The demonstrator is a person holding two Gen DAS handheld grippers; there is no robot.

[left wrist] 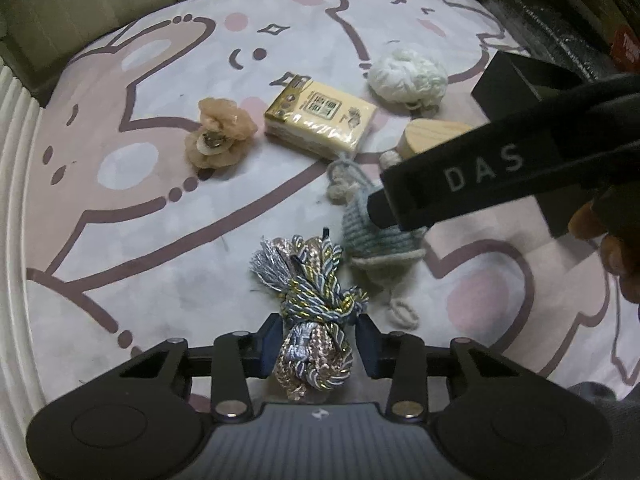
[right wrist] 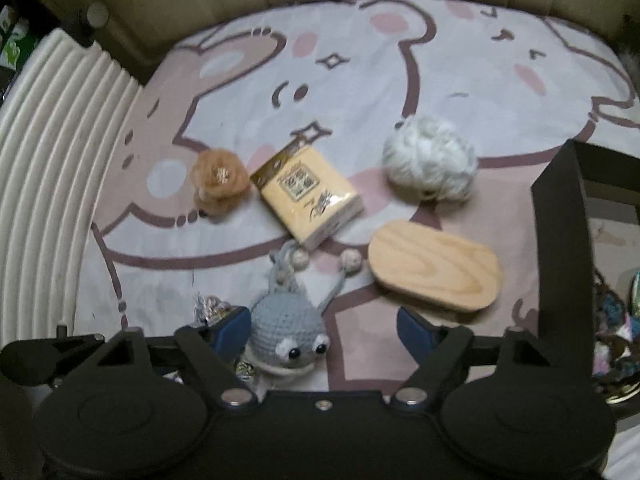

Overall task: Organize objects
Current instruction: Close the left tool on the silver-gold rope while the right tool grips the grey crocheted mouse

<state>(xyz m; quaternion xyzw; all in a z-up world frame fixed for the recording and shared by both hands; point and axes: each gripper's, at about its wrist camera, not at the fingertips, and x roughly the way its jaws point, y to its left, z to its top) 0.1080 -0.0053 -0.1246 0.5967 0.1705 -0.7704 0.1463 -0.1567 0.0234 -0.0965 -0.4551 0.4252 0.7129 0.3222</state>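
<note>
A bundle of braided grey, gold and blue cord (left wrist: 312, 300) lies on the cartoon-print mat (left wrist: 160, 208). My left gripper (left wrist: 320, 336) is shut on it, both blue pads pressing its sides. Just right of the bundle lies a grey crocheted toy with googly eyes (right wrist: 286, 328). My right gripper (right wrist: 324, 330) points down over it, open. The toy sits by the left pad, with a wide gap to the right pad. In the left wrist view a right gripper finger (left wrist: 472, 176) covers the upper part of the toy (left wrist: 372, 240).
Further back lie a peach fabric flower (right wrist: 218, 180), a yellow tissue pack (right wrist: 308, 196), a white yarn ball (right wrist: 430, 160) and an oval wooden block (right wrist: 436, 268). A black open box (right wrist: 560, 240) stands at the right with colourful items inside. A white ribbed edge (right wrist: 60, 160) borders the left.
</note>
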